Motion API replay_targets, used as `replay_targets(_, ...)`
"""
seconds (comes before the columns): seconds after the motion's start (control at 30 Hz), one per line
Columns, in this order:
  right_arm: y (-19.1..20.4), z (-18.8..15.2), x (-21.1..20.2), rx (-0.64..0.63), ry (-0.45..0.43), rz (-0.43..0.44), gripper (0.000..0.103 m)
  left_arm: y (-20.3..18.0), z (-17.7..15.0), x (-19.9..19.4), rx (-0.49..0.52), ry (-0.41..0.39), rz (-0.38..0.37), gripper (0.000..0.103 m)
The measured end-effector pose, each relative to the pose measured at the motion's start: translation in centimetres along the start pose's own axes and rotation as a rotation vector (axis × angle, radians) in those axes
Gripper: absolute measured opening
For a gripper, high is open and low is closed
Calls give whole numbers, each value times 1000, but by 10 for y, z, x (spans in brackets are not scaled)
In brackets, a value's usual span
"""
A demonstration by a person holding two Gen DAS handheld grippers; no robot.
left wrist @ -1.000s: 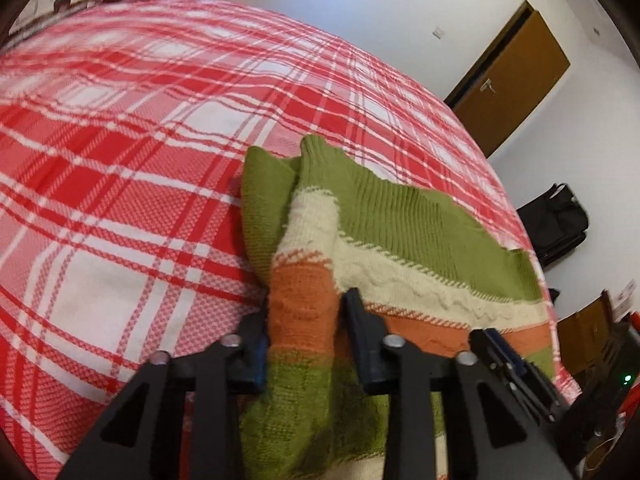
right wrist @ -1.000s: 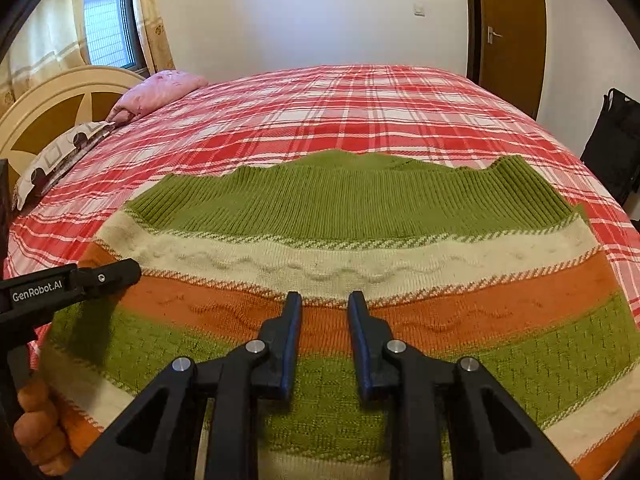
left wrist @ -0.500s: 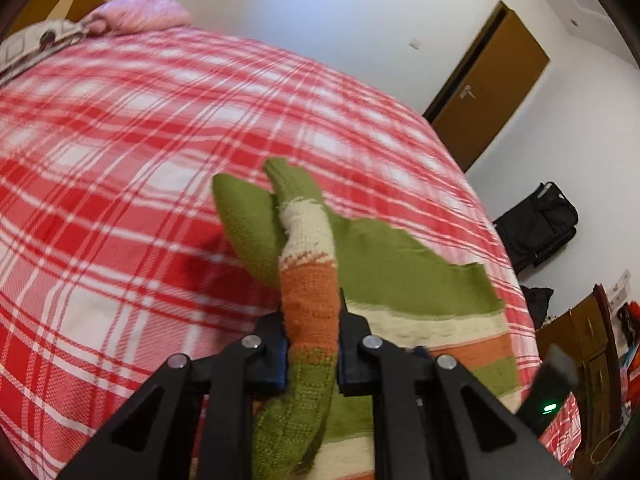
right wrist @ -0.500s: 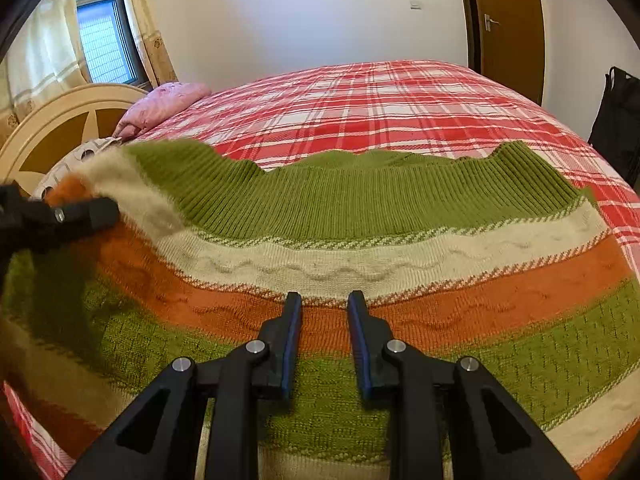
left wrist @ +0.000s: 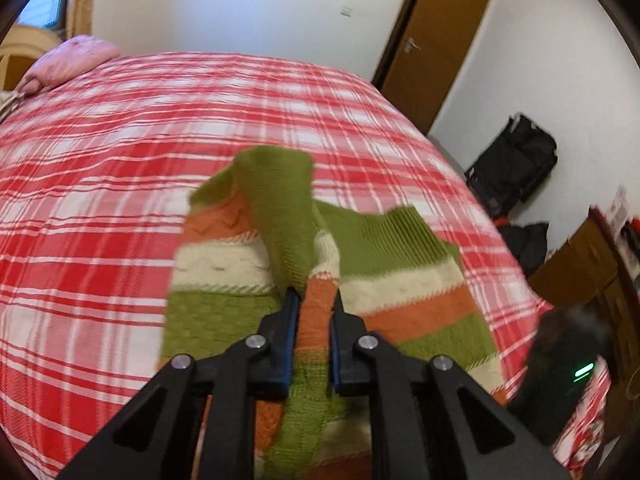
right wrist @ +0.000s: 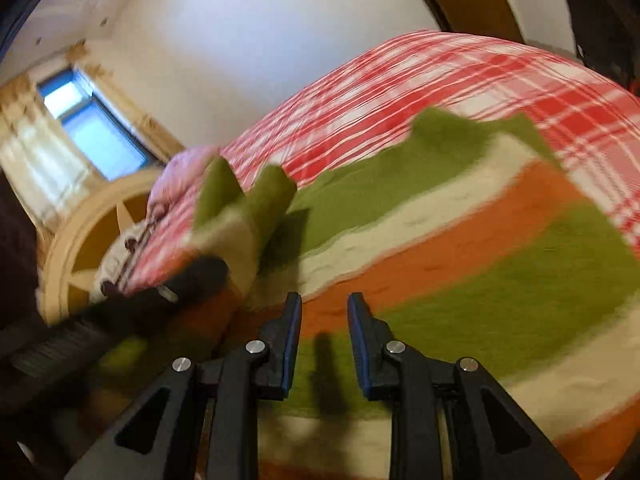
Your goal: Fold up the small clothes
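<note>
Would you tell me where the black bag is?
In the left wrist view, the black bag stands on the right, against the white wall beyond the bed.

Sweater point(left wrist: 404, 288) lies on bed point(left wrist: 100, 208), pillow point(left wrist: 72, 60) behind.

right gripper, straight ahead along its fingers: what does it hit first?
Most likely the striped sweater: the right gripper points down over it with nothing between its fingers. Depth is unclear in the blur.

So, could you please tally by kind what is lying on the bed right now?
Striped sweater: 1
Pink pillow: 1
Patterned pillow: 1
Total: 3, all on the red plaid bedspread.
</note>
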State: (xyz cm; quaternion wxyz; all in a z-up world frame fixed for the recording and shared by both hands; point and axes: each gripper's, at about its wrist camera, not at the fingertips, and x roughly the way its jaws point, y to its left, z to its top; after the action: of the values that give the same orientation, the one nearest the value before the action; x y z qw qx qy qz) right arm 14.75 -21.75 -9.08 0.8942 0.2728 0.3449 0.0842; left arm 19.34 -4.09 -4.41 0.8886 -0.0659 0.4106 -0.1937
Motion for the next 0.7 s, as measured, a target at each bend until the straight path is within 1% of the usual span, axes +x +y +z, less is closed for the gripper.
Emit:
replay_targets(0.07,-10,1,-7,20,1,9,25,-9,-9,11,24,15,26,14)
replay_targets(0.17,-17,-3,-10,13,4,5,25,-11,-21,31,29,54,59,13)
replay_targets(0.3,-24,-5,-12,53,1,34,26,-20,-28,33,90,34,93,14)
replay_targets(0.37,-30,-4,-14,110,10,86,26,-21,-27,31,98,45,88,15)
replay_targets(0.4,-33,-3,-12,144,20,121,27,-19,-27,28,91,55,75,18)
replay_targets(0.43,-36,-1,-11,186,39,157,33,-17,-27,24,82,64,53,25)
replay_targets(0.47,-38,-1,-12,207,45,173,44,-16,-28,18,75,74,18,33)
replay_targets(0.5,-38,1,-13,220,45,187,49,-17,-30,12,75,77,-1,36)
replay_targets(0.53,-36,3,-15,223,40,200,56,-18,-35,0,84,77,-24,45)
replay_targets(0.57,-32,5,-18,212,34,208,62,-19,-38,-7,92,73,-42,56)
replay_targets(0.63,-23,6,-19,183,42,227,65,-19,-49,-34,119,41,-84,66)
replay_targets(0.7,-16,7,-14,165,69,234,65,-14,-55,-56,138,-13,-93,66)
